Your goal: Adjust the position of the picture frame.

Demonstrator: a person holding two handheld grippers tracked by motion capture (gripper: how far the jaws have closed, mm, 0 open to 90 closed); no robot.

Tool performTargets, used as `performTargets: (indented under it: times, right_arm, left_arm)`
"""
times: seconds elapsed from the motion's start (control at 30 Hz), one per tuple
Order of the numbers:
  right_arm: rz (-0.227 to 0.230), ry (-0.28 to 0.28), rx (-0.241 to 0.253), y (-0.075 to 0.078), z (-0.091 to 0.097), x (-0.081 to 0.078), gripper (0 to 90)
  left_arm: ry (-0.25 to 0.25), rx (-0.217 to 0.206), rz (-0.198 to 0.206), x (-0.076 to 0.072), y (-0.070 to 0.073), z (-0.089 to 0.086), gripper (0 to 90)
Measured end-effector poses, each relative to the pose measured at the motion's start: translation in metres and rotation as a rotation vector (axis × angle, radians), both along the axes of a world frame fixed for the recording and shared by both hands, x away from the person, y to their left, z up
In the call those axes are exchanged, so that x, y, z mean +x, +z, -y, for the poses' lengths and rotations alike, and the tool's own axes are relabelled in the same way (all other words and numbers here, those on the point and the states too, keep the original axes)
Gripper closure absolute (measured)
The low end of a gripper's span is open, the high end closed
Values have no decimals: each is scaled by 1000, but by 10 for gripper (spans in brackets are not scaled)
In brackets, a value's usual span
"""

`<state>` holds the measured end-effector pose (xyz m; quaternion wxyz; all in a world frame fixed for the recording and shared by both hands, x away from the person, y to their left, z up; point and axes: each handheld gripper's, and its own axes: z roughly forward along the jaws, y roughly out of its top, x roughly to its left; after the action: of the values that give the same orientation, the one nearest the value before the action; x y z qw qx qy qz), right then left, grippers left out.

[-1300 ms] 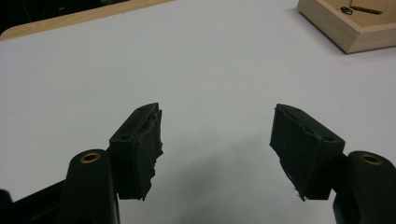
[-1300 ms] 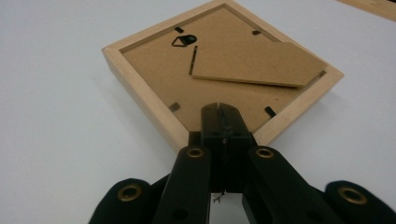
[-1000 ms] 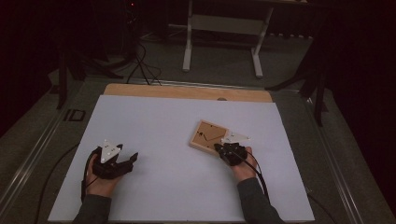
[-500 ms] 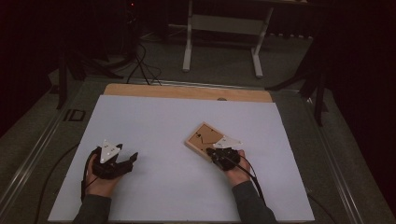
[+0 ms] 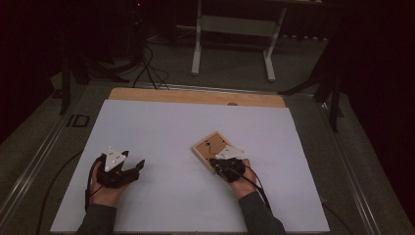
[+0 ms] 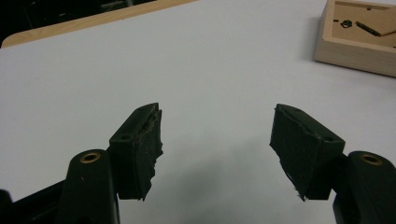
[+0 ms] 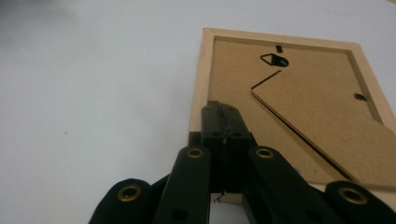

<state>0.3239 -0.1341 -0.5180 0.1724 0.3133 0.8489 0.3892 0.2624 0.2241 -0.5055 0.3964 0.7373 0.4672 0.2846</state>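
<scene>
- Lying face down on the white table (image 5: 161,132), right of centre, the picture frame (image 7: 299,93) shows its brown backing and folded stand.
- It looks light and rigid; any glass beneath is hidden, so treat it as fragile and grip the wooden rim.
- The right gripper (image 7: 223,122), jaws pressed together, rests over the near rim; contact is unclear.
- The left gripper (image 6: 217,140) gapes wide, holding nothing, well apart.

A white sheet (image 5: 161,132) covers a wooden tabletop (image 5: 195,96), whose bare edge shows along the far side. Beyond it, a white metal stand (image 5: 234,29) sits on the grey floor (image 5: 303,63). Black cables (image 5: 147,63) lie on that floor at the left.
</scene>
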Motion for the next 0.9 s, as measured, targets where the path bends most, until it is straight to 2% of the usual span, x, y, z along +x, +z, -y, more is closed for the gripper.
performTargets:
  times: [0.6,0.9]
  right_arm:
    - [5,63,-5,0,-26,-9,899]
    - [20,58,-6,1,-28,-8,898]
  left_arm:
    - [-5,3,0,0,0,1,336]
    - [-4,0,4,0,0,0,336]
